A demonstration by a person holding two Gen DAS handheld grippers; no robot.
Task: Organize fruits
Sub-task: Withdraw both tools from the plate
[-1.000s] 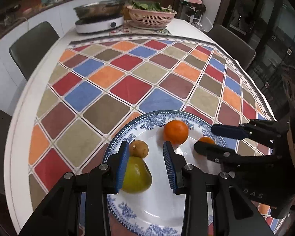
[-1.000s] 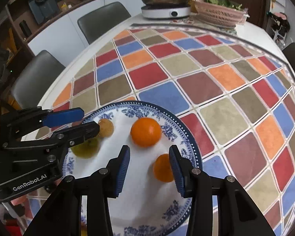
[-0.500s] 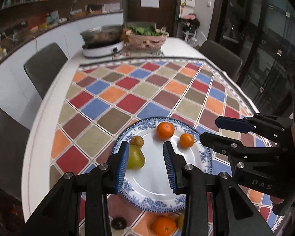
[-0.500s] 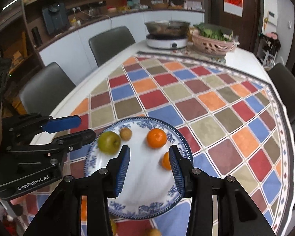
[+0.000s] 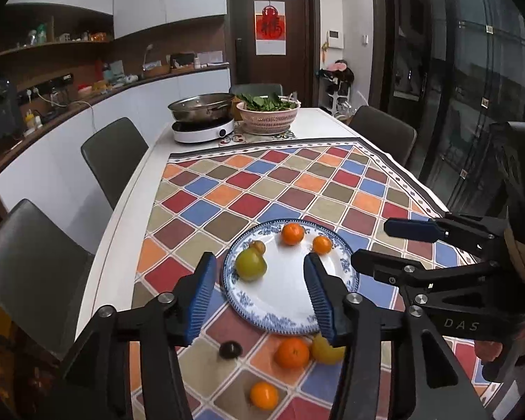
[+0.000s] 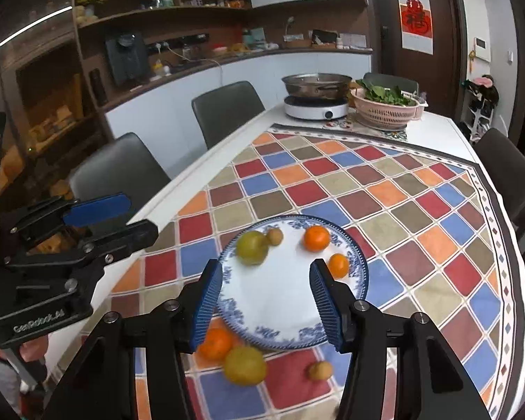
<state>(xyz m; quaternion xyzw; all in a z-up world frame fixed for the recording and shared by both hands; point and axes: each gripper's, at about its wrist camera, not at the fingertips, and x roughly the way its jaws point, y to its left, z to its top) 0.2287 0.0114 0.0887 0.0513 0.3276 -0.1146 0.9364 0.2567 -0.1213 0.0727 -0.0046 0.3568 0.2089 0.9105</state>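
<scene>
Left wrist view, contents by size: table point(image 5: 129, 231) under a checked cloth point(image 5: 297, 182) of red, blue, orange and tan squares; dark chairs point(image 5: 112, 154) along its sides; a steel pot on a white cooker point(image 5: 203, 129) and a pink basket of greens point(image 5: 267, 115) at the far end. Left gripper point(image 5: 259, 290), jaws spread and holding nothing, raised above the near rim of the blue-and-white plate point(image 5: 287, 315); right gripper point(image 5: 378, 245), jaws likewise spread and empty, to the plate's right. On the plate: green pear point(image 5: 250, 264) touching a small brown fruit point(image 5: 257, 246) at the left; larger orange point(image 5: 292, 233) and smaller orange point(image 5: 322, 244) apart at the far side. On the cloth just beside the near rim: an orange point(image 5: 292, 352) touching a yellow fruit point(image 5: 323, 350), a dark fruit point(image 5: 230, 349), and a further orange point(image 5: 263, 395) nearer still. Right wrist view adds a small tan fruit point(image 6: 320, 371) on the cloth.
</scene>
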